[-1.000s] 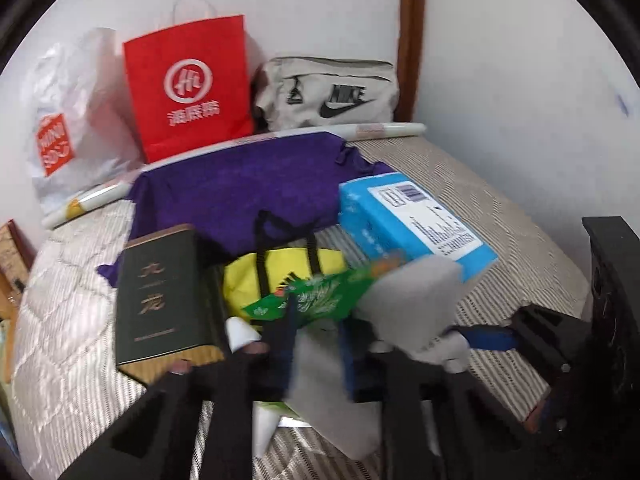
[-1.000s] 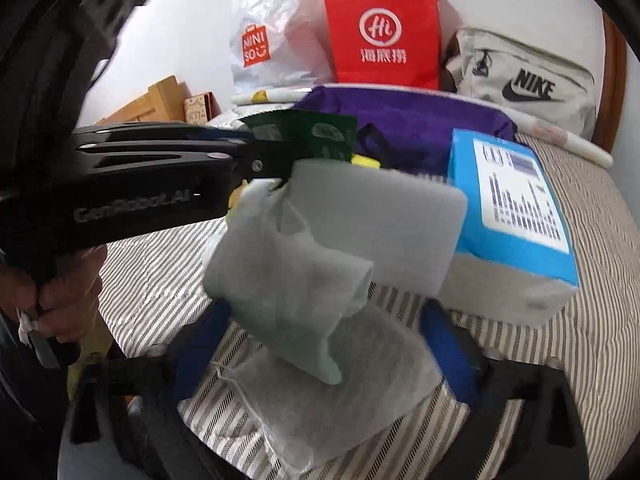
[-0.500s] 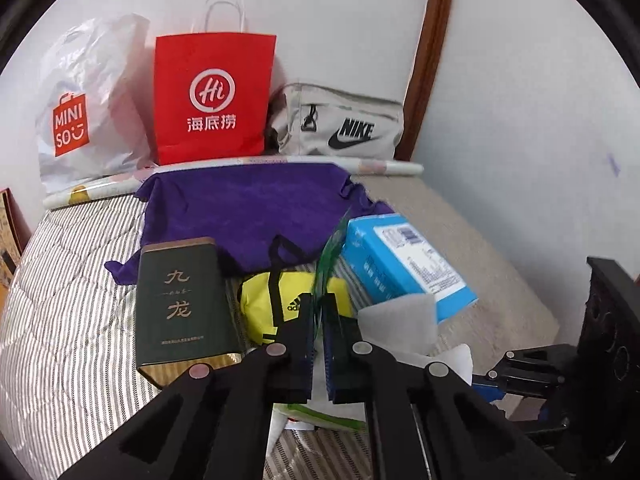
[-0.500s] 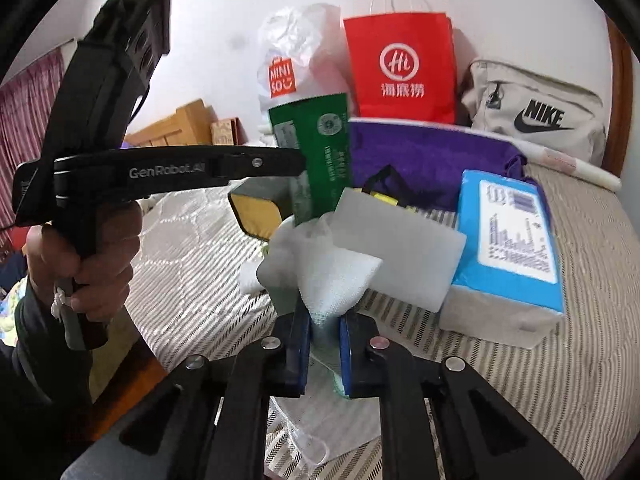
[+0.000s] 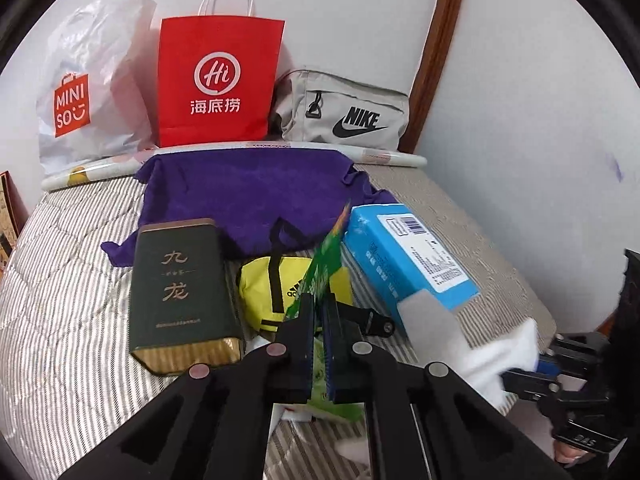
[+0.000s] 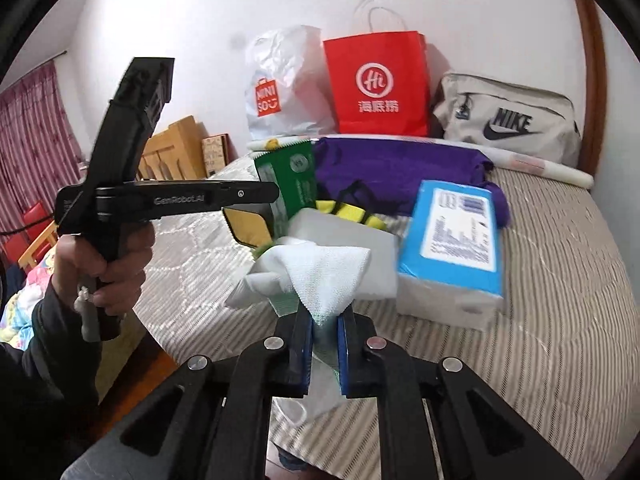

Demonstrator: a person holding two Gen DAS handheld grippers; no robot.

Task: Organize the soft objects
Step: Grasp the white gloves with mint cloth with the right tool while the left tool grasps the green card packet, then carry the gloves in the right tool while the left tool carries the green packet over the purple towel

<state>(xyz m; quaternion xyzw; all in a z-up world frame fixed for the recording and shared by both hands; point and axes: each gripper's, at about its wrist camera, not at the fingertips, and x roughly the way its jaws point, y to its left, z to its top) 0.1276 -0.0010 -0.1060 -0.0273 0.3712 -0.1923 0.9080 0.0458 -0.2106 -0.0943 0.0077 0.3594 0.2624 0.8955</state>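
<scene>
Left tool (image 5: pixel 318 308) pressed together on the green packet (image 5: pixel 324 264), pinched edge-on and held upright above the bed (image 5: pixel 60 280); same packet visible from the right wrist view, flat face on, gripped at the tip of the left tool's black arm. Right tool (image 6: pixel 325 324) pressed together too — pinching a white wipe (image 6: pixel 320 272), its cloth fanned out above the blue pads (image 6: pixel 343 340), a pale green tint where it passes between them. From the left wrist view, the wipe blurred at lower right, drawn toward the right tool there.

Behind the packet on the striped bed: a yellow pouch (image 5: pixel 264 292) with black straps, just beside a dark green box (image 5: pixel 180 288) with gold characters. To the right, a blue tissue pack (image 5: pixel 404 252), with a grey-white block (image 6: pixel 360 248) in front of it, just beside the wipe — whether touching, cannot tell. Further back, a purple cloth (image 5: pixel 248 192) spread flat. Along the wall: a white Miniso bag (image 5: pixel 88 92), a red paper bag (image 5: pixel 216 84), a grey Nike bag (image 5: pixel 344 112), and a long white roll (image 5: pixel 280 146) lying in front of them.

Left hand (image 6: pixel 104 264) wrapped around the left tool's grip, at the bedside.
</scene>
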